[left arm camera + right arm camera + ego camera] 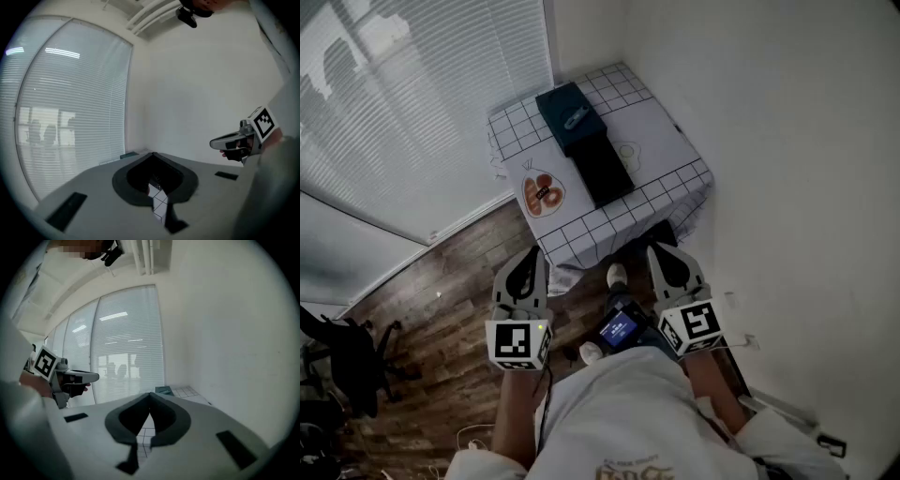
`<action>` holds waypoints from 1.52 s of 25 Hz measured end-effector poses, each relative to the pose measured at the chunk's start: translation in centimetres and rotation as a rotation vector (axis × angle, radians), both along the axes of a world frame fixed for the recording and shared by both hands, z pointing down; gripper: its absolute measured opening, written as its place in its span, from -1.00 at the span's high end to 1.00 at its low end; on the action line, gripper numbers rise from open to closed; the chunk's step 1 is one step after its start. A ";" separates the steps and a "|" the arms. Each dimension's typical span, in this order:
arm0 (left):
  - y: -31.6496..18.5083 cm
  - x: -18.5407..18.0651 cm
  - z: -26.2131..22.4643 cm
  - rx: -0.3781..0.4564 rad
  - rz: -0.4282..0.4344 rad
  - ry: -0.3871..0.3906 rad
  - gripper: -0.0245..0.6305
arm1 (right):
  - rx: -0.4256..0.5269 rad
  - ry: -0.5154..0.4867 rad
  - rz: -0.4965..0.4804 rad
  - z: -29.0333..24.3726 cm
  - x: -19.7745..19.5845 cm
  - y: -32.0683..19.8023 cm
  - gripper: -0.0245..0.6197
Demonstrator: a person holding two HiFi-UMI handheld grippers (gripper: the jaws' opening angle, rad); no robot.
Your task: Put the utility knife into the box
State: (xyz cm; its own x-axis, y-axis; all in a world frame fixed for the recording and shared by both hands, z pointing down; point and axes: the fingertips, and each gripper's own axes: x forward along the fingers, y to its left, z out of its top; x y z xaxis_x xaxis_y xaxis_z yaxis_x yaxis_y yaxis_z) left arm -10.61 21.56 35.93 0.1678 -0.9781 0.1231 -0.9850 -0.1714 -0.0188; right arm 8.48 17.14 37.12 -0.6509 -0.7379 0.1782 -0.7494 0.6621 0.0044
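Observation:
A small table with a checkered cloth (581, 234) stands in the corner ahead of me. On it lies a dark teal box (570, 114) with a black part (603, 169) next to it. A small dark object, likely the utility knife (546, 192), rests on a printed picture at the table's left. My left gripper (528, 261) and right gripper (668, 255) hang short of the table, level, jaws shut and empty. The left gripper (152, 154) and the right gripper (150, 394) show closed tips, with the teal box (164, 390) far beyond.
Window blinds (412, 94) fill the left side, and a white wall (787, 141) runs along the right. A black office chair (347, 361) stands on the wooden floor (441, 291) at lower left. A device with a lit screen (619, 328) hangs at the person's waist.

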 end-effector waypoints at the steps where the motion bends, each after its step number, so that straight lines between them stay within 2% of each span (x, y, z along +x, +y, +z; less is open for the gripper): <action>1: 2.0 0.3 -0.7 0.007 -0.005 -0.001 0.90 | -0.008 -0.014 0.000 -0.5 0.2 1.6 0.90; 5: 7.6 1.0 -3.2 0.037 -0.027 0.014 0.90 | 0.004 -0.024 -0.008 -2.8 0.7 6.1 0.90; 9: 10.3 2.0 -4.2 0.028 0.027 0.053 0.90 | 0.038 -0.033 -0.014 -4.3 0.8 7.8 0.90; 14: 12.1 2.0 -4.4 0.037 0.006 0.021 0.90 | 0.040 -0.047 -0.012 -4.4 0.9 8.8 0.90; 20: 12.4 3.2 -3.2 0.007 0.055 -0.039 0.90 | 0.026 -0.171 0.052 -5.0 2.6 8.9 0.90; 23: 12.1 2.6 -3.0 0.002 0.037 -0.006 0.90 | 0.038 -0.237 0.100 -6.0 3.3 8.6 0.90; 29: 9.5 1.0 -3.3 0.028 -0.008 0.025 0.90 | 0.070 -0.100 0.087 -4.9 1.7 6.3 0.90; 31: 7.9 0.9 -3.1 0.026 -0.002 0.035 0.90 | 0.080 -0.079 0.078 -4.7 1.3 5.3 0.90; 38: 1.7 1.6 -2.9 0.025 0.018 -0.004 0.90 | 0.081 -0.068 0.065 -4.7 0.7 0.1 0.90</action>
